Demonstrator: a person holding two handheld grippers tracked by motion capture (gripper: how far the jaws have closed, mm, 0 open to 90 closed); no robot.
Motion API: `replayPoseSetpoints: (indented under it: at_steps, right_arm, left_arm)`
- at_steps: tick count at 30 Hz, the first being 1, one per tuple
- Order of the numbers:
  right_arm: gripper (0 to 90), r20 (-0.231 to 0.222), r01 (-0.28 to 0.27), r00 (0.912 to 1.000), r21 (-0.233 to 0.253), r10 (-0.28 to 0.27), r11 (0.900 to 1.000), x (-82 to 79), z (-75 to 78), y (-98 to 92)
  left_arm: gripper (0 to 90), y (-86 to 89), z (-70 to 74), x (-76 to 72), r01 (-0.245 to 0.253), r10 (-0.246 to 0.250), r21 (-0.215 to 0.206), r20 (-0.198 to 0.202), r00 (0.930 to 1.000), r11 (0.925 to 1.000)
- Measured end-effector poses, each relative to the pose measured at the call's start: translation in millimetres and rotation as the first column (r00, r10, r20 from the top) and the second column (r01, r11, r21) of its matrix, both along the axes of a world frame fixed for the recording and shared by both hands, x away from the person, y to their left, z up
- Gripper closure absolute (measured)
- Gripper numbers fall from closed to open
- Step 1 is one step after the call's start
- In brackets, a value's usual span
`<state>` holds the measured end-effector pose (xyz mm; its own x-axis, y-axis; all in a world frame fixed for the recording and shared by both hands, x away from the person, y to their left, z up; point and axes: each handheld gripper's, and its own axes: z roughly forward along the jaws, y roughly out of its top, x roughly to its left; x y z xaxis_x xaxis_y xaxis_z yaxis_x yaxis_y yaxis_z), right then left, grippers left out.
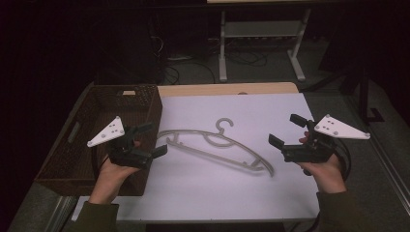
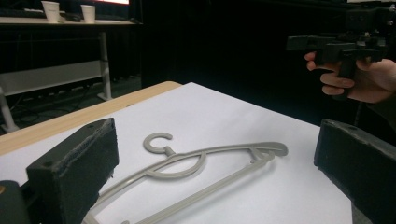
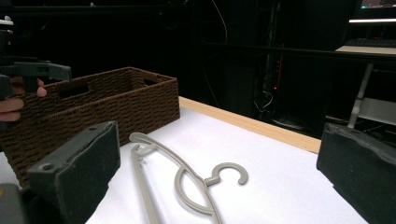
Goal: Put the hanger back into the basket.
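1. Both the left gripper [image 1: 147,140] and the right gripper [image 1: 285,129] are hovering with jaws apart, gripping nothing.
2. Between them the hanger [image 1: 217,145] is lying flat on the white table [image 1: 193,193]; its thin bar is risking slipping from the pads.
3. Farther left the basket [image 1: 72,166] is sitting empty; its rim could be snagging the hook.

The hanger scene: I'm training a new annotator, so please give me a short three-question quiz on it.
1. True or false: the hanger lies flat on the white sheet.
2. Which side of the hanger is the wicker basket on in the high view? A) left B) right
3. Fill in: both the left hand-held gripper and the right hand-held gripper have jaws that are ____.

Key: 1 true; 2 A; 3 open.
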<state>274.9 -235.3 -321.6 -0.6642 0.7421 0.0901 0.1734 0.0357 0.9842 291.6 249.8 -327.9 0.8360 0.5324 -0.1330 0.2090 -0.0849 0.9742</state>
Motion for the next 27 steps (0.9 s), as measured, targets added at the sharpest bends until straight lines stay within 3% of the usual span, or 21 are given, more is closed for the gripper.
replayPoseSetpoints:
  at_steps: [2,5,10,14,15,16,19,24,25,27]
  right_arm:
    - [0.0,-0.002,-0.001,1.0,-0.001,0.001,1.0,0.2,0.0,-0.2]
    - [0.0,-0.013,-0.008,0.9999,-0.015,0.008,1.0,2.6,-1.4,1.3]
    - [0.0,-0.047,-0.034,0.9984,-0.069,0.031,0.997,6.7,-5.3,6.9]
    - [0.0,-0.081,-0.05,0.9959,-0.106,0.041,0.993,10.9,-9.1,12.0]
    - [0.0,-0.089,-0.055,0.995,-0.121,0.044,0.991,11.9,-10.3,13.5]
    - [0.0,-0.089,-0.055,0.995,-0.121,0.044,0.991,11.9,-10.3,13.5]
    - [0.0,-0.126,-0.087,0.9899,-0.168,0.066,0.982,17.6,-15.5,20.7]
    - [0.4,-0.187,-0.121,0.9789,-0.206,0.082,0.971,27.3,-23.4,29.6]
    - [0.4,-0.187,-0.121,0.9789,-0.206,0.082,0.971,27.3,-23.4,29.6]
    - [8.5,-0.225,-0.153,0.9689,-0.22,0.103,0.963,32.9,-29.0,35.5]
  left_arm:
    - [0.0,-4.1,0.0,0.1,0.008,-0.008,0.008,-0.011,0.9999,0.9999]
    - [0.0,-14.5,-0.4,-1.1,0.036,-0.034,0.063,-0.031,0.9989,0.9973]
    - [0.0,-27.4,-2.6,-1.9,0.059,-0.051,0.118,-0.067,0.9964,0.9913]
    - [0.0,-38.3,-8.1,-3.5,0.081,-0.065,0.163,-0.099,0.993,0.9833]
    - [0.0,-43.4,-11.8,-3.8,0.09,-0.069,0.193,-0.11,0.9915,0.9771]
    - [0.0,-43.4,-11.8,-3.8,0.09,-0.069,0.193,-0.11,0.9915,0.9771]
    - [0.0,-51.4,-21.1,-4.2,0.107,-0.077,0.226,-0.139,0.9873,0.9681]
    - [0.0,-58.3,-33.5,-4.0,0.129,-0.083,0.27,-0.176,0.9809,0.9541]
    - [0.0,-58.3,-33.5,-4.0,0.129,-0.083,0.27,-0.176,0.9809,0.9541]
    - [0.0,-63.8,-41.7,-5.8,0.141,-0.091,0.285,-0.184,0.9787,0.9481]
